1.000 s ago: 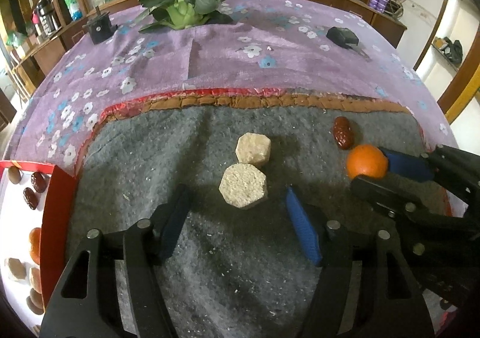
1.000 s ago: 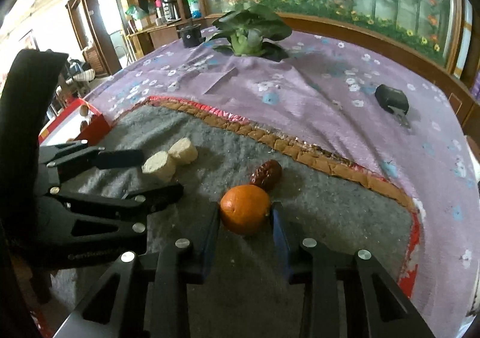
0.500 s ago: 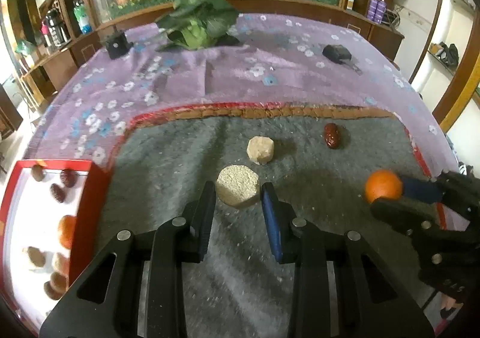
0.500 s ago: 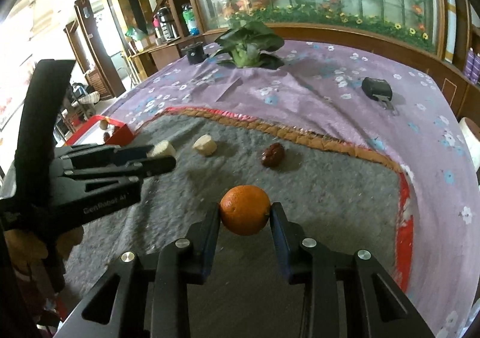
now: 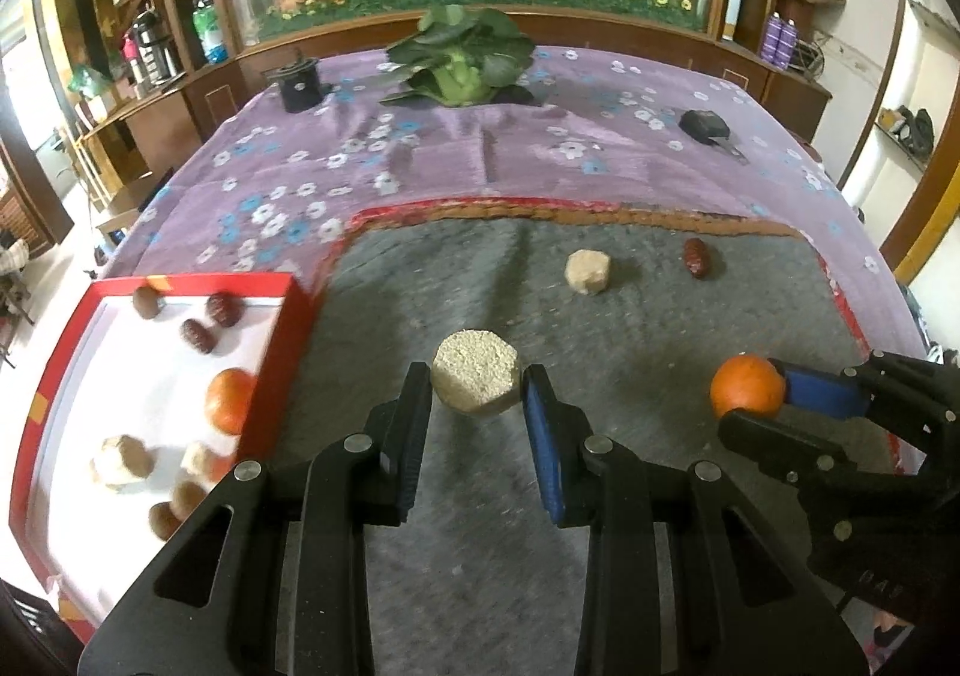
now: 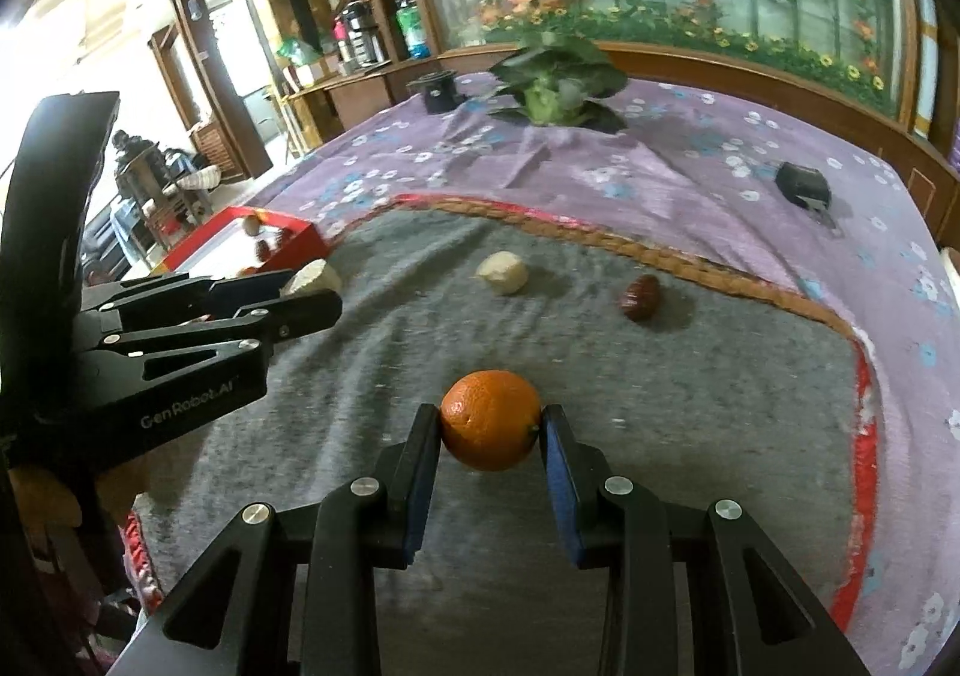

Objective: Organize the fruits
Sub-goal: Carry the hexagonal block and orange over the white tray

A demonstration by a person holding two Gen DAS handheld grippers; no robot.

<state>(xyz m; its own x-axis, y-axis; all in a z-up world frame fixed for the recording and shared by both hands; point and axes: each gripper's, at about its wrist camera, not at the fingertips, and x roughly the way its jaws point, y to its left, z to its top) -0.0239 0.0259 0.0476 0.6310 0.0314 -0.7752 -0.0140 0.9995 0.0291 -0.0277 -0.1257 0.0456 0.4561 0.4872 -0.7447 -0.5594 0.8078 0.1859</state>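
Observation:
My left gripper (image 5: 477,391) is shut on a beige hexagonal cake (image 5: 476,379) and holds it above the grey mat (image 5: 630,328). My right gripper (image 6: 491,424) is shut on an orange (image 6: 490,418), lifted above the mat; the orange also shows in the left wrist view (image 5: 747,385). A second beige cake (image 5: 588,271) and a red date (image 5: 696,258) lie on the mat farther back. The red-rimmed white tray (image 5: 120,376) at the left holds dates, an orange and beige cakes.
The mat lies on a purple flowered tablecloth (image 5: 480,148). A leafy green vegetable (image 5: 459,58), a black cylinder (image 5: 298,87) and a black key fob (image 5: 705,126) sit at the back. The table's edges fall away left and right.
My left gripper closed on the beige cake and lifted it, pulling back and left so the tray came into view. My right gripper lifted the orange and moved back.

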